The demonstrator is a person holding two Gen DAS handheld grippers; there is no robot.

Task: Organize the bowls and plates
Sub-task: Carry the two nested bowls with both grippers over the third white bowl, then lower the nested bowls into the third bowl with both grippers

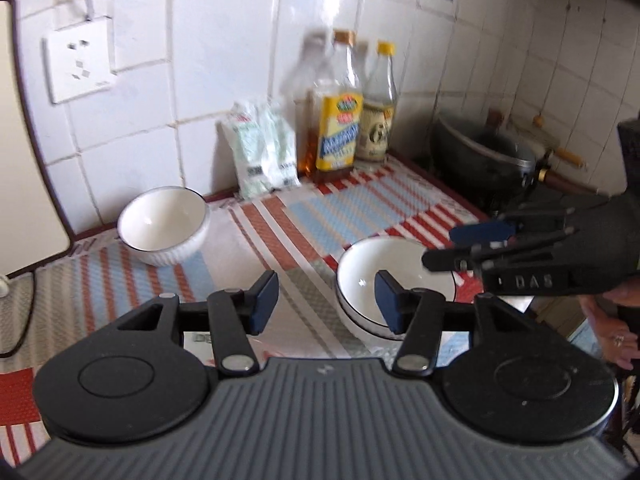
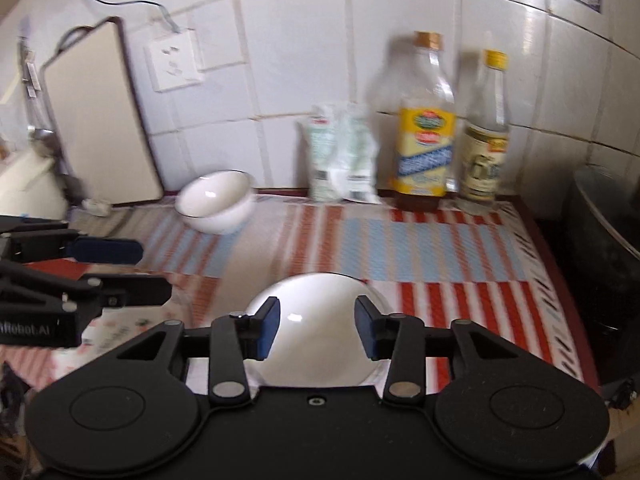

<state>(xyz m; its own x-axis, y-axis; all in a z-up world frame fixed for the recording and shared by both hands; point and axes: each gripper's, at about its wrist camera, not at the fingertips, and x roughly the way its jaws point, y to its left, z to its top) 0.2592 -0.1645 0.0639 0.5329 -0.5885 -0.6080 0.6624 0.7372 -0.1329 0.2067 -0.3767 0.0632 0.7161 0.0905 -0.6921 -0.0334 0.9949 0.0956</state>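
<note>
A white bowl with a dark rim point(image 1: 164, 224) stands on the striped mat near the back wall; it also shows in the right wrist view point(image 2: 218, 202). A second white bowl point(image 1: 368, 276) stands nearer, on what looks like another bowl or plate; it also shows in the right wrist view point(image 2: 316, 332). My left gripper point(image 1: 326, 300) is open and empty above the mat, just left of the near bowl. My right gripper point(image 2: 316, 328) is open and empty over the near bowl. It shows in the left wrist view point(image 1: 444, 246) above that bowl's right rim.
Two bottles point(image 1: 340, 108) point(image 1: 378, 104) and a white packet point(image 1: 262, 148) stand against the tiled wall. A dark pot point(image 1: 484, 156) sits at the right. A cutting board point(image 2: 100, 120) leans at the left, beside a wall socket point(image 1: 78, 64). The mat point(image 1: 280, 216) covers the counter.
</note>
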